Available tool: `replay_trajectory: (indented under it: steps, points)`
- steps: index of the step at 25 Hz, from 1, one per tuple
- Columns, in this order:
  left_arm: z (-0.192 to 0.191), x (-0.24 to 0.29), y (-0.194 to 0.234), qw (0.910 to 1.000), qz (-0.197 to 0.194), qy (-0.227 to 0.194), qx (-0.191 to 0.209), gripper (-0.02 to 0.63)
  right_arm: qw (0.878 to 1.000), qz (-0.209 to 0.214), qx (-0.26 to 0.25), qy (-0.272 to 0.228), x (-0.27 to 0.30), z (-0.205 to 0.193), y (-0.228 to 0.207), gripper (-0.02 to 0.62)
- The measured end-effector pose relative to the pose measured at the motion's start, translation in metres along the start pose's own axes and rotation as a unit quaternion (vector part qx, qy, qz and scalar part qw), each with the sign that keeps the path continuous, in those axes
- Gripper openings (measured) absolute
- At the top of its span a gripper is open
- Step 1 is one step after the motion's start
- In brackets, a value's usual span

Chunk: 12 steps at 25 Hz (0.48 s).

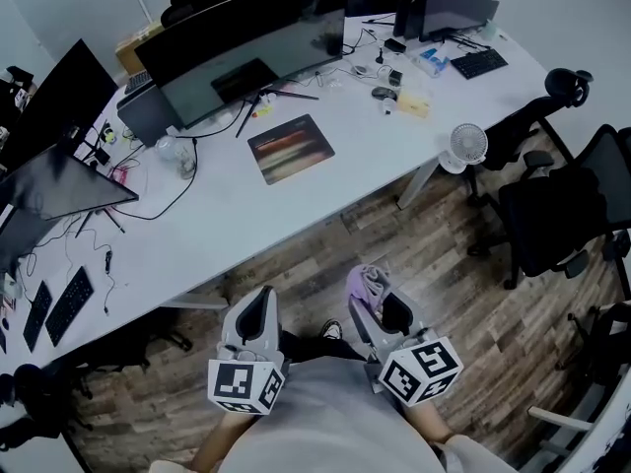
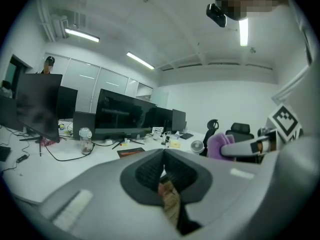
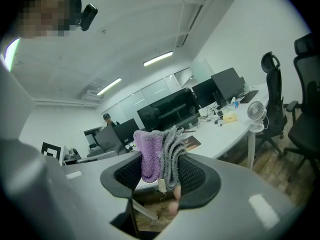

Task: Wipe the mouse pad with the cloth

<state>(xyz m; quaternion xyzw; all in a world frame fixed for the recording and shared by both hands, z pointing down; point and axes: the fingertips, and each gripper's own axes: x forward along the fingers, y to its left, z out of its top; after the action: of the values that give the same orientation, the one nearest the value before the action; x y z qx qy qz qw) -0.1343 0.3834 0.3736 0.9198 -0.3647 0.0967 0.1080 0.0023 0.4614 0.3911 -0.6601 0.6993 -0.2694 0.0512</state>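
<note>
A dark mouse pad (image 1: 291, 149) with reddish stripes lies on the white desk (image 1: 237, 215), in front of the big curved monitor (image 1: 246, 42). It also shows small in the left gripper view as the mouse pad (image 2: 131, 152). Both grippers are held low over the wooden floor, well short of the desk. My right gripper (image 1: 373, 299) is shut on a purple and grey cloth (image 1: 369, 284), and the cloth (image 3: 160, 154) bulges up between its jaws. My left gripper (image 1: 258, 315) is shut with nothing in it.
A small white fan (image 1: 467, 146) stands at the desk's near right edge. Black office chairs (image 1: 557, 205) stand to the right. Cables, a clear bottle (image 1: 177, 156), keyboards (image 1: 69, 304) and more monitors crowd the desk's left and back.
</note>
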Motion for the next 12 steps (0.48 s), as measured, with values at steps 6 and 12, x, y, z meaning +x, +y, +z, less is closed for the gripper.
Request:
replay_trajectory:
  steps: [6, 12]
  points:
    - [0.005, 0.009, 0.005, 0.9999, 0.013, -0.001, -0.003, 0.0, 1.0, 0.011, 0.01, 0.0, 0.009, 0.004, -0.008, 0.196]
    - [0.01, 0.029, 0.008, 0.9999, 0.01, -0.008, -0.007, 0.0, 1.0, 0.017, 0.0, 0.011, 0.027, 0.011, -0.015, 0.196]
